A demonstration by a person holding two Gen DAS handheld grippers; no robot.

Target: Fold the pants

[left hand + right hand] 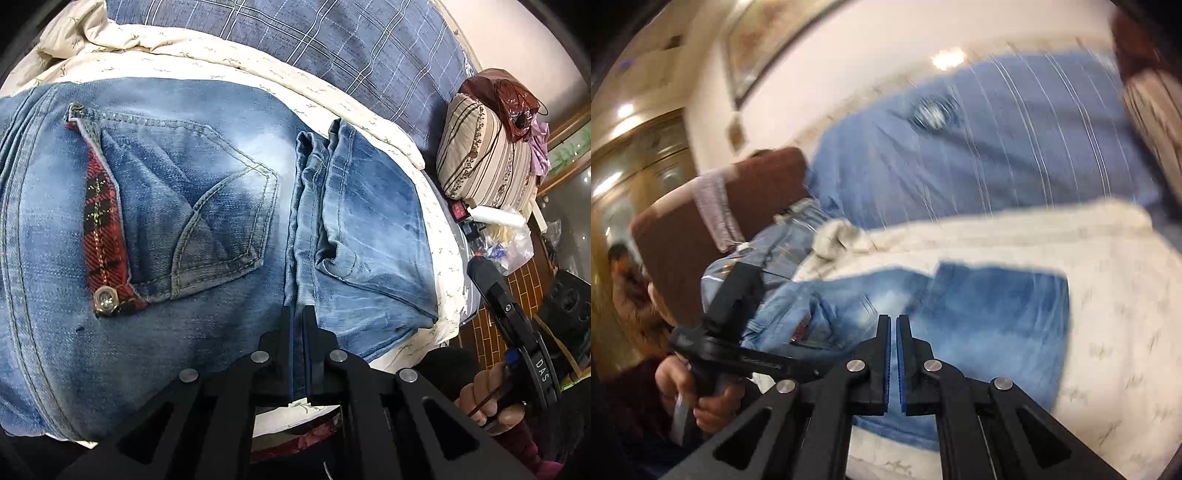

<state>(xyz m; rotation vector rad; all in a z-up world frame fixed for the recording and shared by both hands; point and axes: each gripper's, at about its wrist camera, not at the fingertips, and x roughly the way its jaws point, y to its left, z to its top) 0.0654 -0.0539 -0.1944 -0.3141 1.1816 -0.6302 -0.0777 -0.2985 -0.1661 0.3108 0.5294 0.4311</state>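
The jeans (192, 206) lie folded on the cream quilt (258, 77) near the bed's front edge, back pocket (207, 206) up, with a plaid blanket (332, 48) behind. The left tongs (296, 314) are clamped on a fold of denim at the near edge. The right tongs (893, 325) hover above the jeans, nearly closed and holding nothing. A striped pillow (484, 155) sits toward the bed's right end.

The pants (177, 229) lie on a sheet (258, 79) over the bed, pillow (484, 155) at right.
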